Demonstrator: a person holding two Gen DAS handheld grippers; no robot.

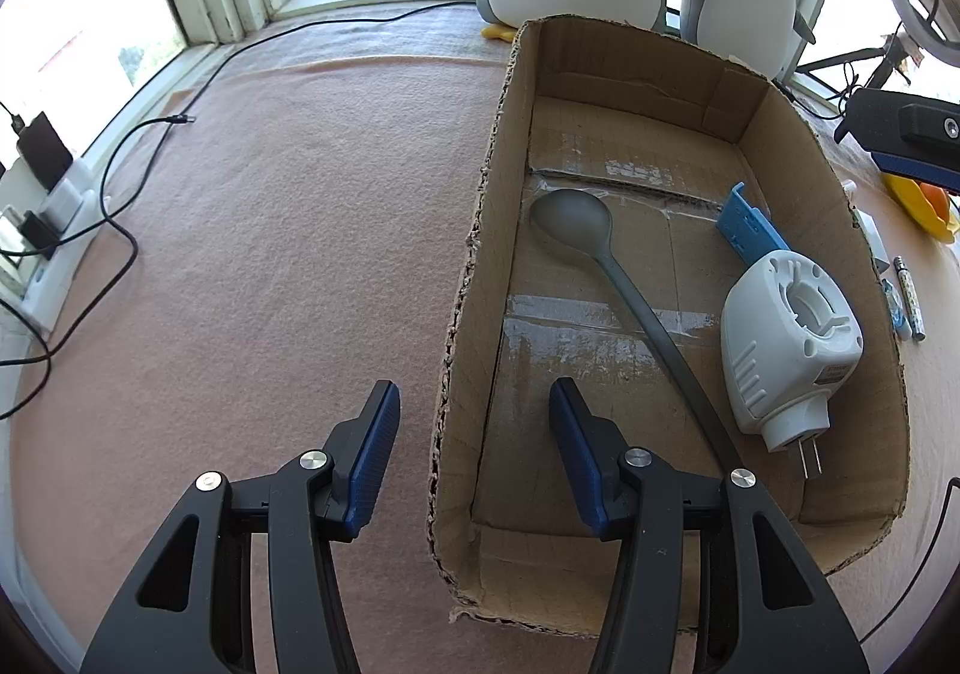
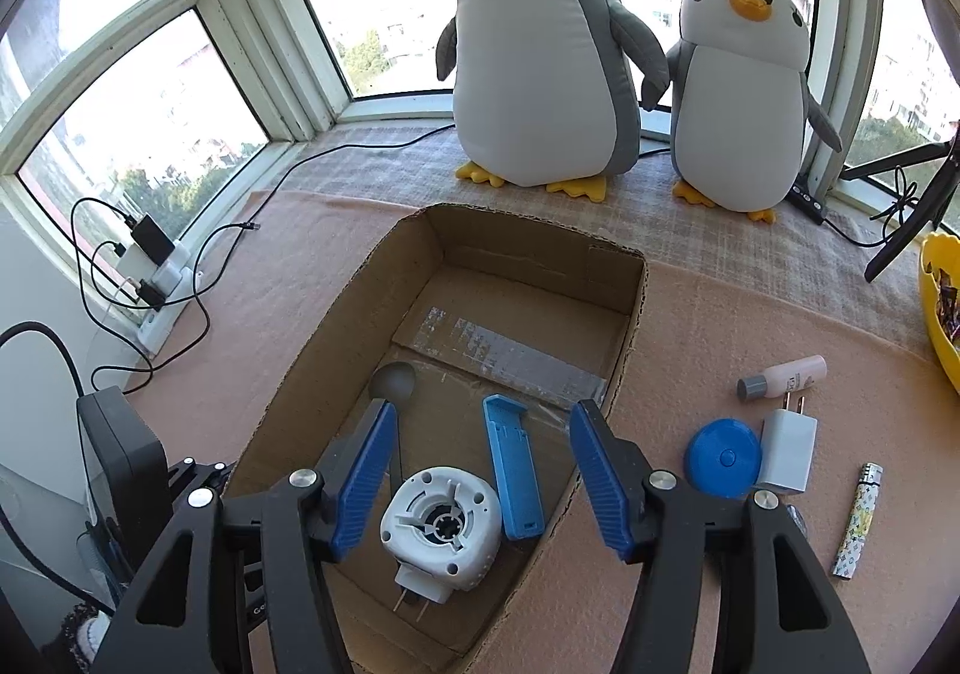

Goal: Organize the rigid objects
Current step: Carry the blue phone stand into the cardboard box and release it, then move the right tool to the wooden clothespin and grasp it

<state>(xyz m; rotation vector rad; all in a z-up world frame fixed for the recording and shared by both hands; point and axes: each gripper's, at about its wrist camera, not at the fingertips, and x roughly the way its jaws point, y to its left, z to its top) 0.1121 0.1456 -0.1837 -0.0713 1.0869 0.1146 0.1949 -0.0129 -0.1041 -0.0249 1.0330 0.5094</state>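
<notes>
Right gripper (image 2: 480,470) jaws stand wide above the white plug-in device (image 2: 441,530) in the cardboard box (image 2: 312,374); left gripper (image 1: 474,458) jaws straddle the box wall, empty.

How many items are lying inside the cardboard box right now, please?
3: a grey spoon along the middle, a blue plastic piece beside it, and a white plug-in device at the near end. None seems hidden.

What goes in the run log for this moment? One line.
right gripper: open over white plug-in device | left gripper: open, straddling brown cardboard box wall | inside: grey spoon, blue plastic piece
</notes>
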